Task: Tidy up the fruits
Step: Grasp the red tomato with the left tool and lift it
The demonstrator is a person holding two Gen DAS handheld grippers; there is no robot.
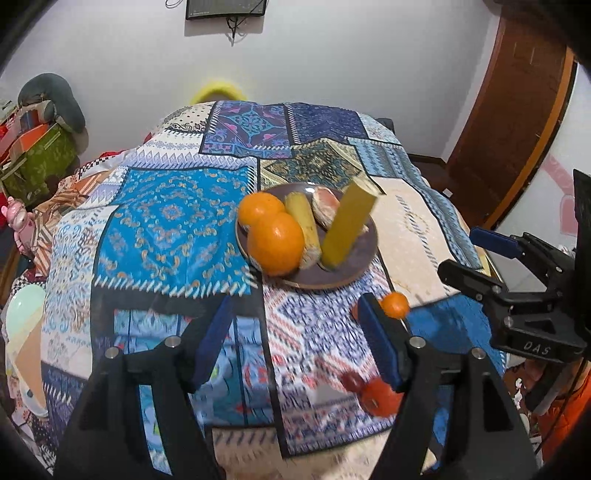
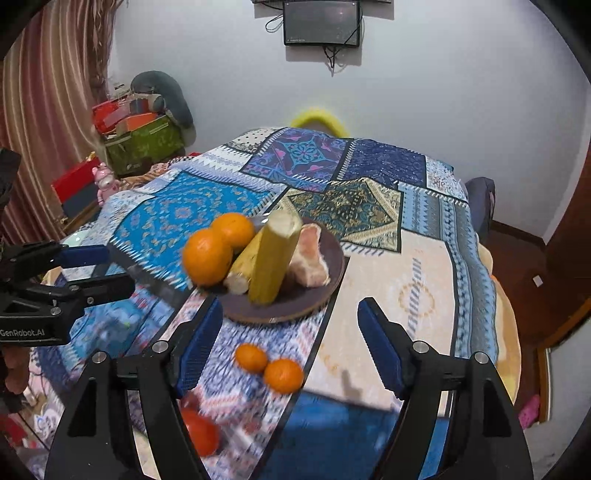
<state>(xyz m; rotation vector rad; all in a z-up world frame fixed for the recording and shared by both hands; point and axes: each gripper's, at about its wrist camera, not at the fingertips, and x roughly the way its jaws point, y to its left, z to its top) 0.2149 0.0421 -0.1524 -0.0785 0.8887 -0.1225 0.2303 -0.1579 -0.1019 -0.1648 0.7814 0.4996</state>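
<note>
two mandarins [image 2: 269, 365] lie between right tool [image 2: 290, 347] fingers.

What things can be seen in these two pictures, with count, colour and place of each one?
round brown plate: 1, brown, middle of the table, holding fruit
large oranges: 2, orange, touching each other on the left side of the plate
yellow-green cut stalk pieces: 2, yellow-green, on the plate, one leaning up, one lying beside the oranges
peeled pinkish fruit: 1, pinkish, right side of the plate
small mandarins: 2, orange, on the cloth just before the plate
red-orange fruit: 1, red-orange, near table edge, blurred
patchwork tablecloth: 1, mostly blue, covering the table
wall screen: 1, black, on the white wall
left claw: 1, black with blue pads, open, empty
right claw: 1, black with blue pads, open, empty
</note>
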